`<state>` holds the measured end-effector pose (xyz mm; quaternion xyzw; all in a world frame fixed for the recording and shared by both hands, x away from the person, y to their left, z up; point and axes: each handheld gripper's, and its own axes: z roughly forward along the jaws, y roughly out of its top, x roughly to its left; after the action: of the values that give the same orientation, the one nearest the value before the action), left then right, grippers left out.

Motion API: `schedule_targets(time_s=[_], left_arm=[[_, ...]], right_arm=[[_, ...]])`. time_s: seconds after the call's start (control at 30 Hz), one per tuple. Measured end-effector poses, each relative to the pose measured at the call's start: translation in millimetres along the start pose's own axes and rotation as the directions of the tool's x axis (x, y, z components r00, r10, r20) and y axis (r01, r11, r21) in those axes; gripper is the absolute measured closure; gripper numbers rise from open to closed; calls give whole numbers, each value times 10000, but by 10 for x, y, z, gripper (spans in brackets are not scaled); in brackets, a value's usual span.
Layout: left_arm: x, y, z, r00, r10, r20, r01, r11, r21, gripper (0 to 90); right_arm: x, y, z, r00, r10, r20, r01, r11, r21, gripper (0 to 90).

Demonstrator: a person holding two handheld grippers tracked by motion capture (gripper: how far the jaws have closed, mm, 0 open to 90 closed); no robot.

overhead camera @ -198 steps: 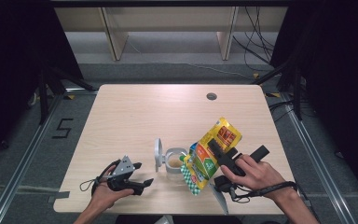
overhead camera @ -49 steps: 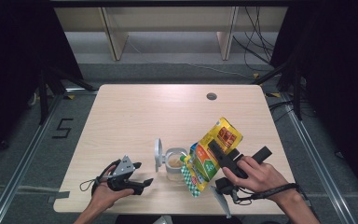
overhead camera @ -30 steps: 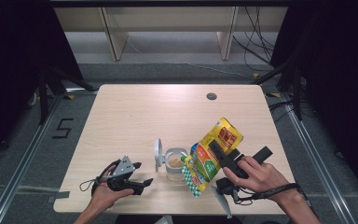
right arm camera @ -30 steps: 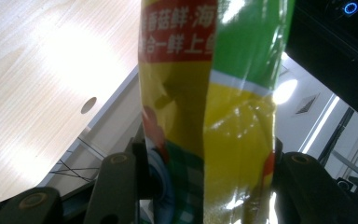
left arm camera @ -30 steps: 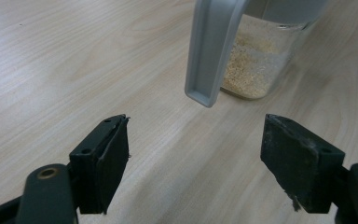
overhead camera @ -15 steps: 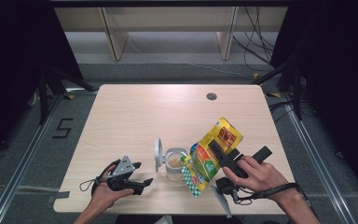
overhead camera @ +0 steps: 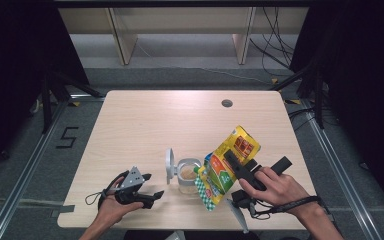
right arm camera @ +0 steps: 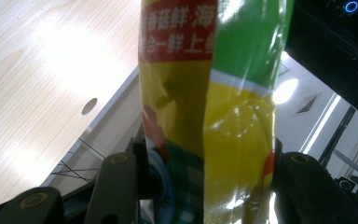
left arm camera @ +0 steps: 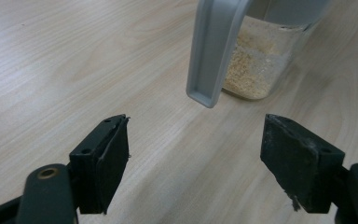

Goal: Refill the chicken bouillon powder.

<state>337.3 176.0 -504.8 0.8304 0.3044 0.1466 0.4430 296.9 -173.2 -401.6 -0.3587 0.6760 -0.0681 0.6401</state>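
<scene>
A clear jar (overhead camera: 187, 174) with a grey flip lid (overhead camera: 169, 163) swung open to its left stands near the table's front edge, holding pale granules (left arm camera: 250, 70). My right gripper (overhead camera: 232, 162) is shut on a yellow, green and red seasoning bag (overhead camera: 226, 164), which is tilted with its lower end over the jar's right side. In the right gripper view the bag (right arm camera: 209, 107) sits squeezed between both jaws. My left gripper (overhead camera: 152, 186) rests on the table left of the jar, open and holding nothing, with the lid's edge (left arm camera: 212, 51) just ahead.
The light wood table (overhead camera: 145, 125) has a round cable hole (overhead camera: 226, 103) at the back right. Wooden shelf legs and cables lie on the floor beyond the table. Dark curtains flank both sides.
</scene>
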Motion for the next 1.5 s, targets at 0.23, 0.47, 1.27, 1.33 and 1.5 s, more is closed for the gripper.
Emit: schedule_targets(time_s=[0.23, 0.47, 1.27, 1.33, 1.5], left_arm=[[-16, -2, 9, 9997, -233, 14, 233, 9997, -15, 232], [6, 1, 1, 10000, -20, 14, 20, 10000, 4, 232], [-20, 1, -1, 9993, -347, 168, 348, 9994, -40, 232], [-10, 6, 1, 9998, -150, 102, 151, 9999, -78, 232], [-11, 5, 6, 9996, -228, 138, 229, 9997, -122, 232]], right_arm=[[4, 15, 4, 9999, -7, 124, 6, 10000, 35, 581], [-4, 22, 19, 9999, 142, 63, -141, 9999, -78, 581], [-4, 4, 8, 9997, 153, 163, -154, 9999, 11, 591], [-2, 3, 8, 9998, 137, 126, -138, 9999, 30, 591], [5, 5, 5, 9997, 184, 135, -184, 9998, 5, 592]])
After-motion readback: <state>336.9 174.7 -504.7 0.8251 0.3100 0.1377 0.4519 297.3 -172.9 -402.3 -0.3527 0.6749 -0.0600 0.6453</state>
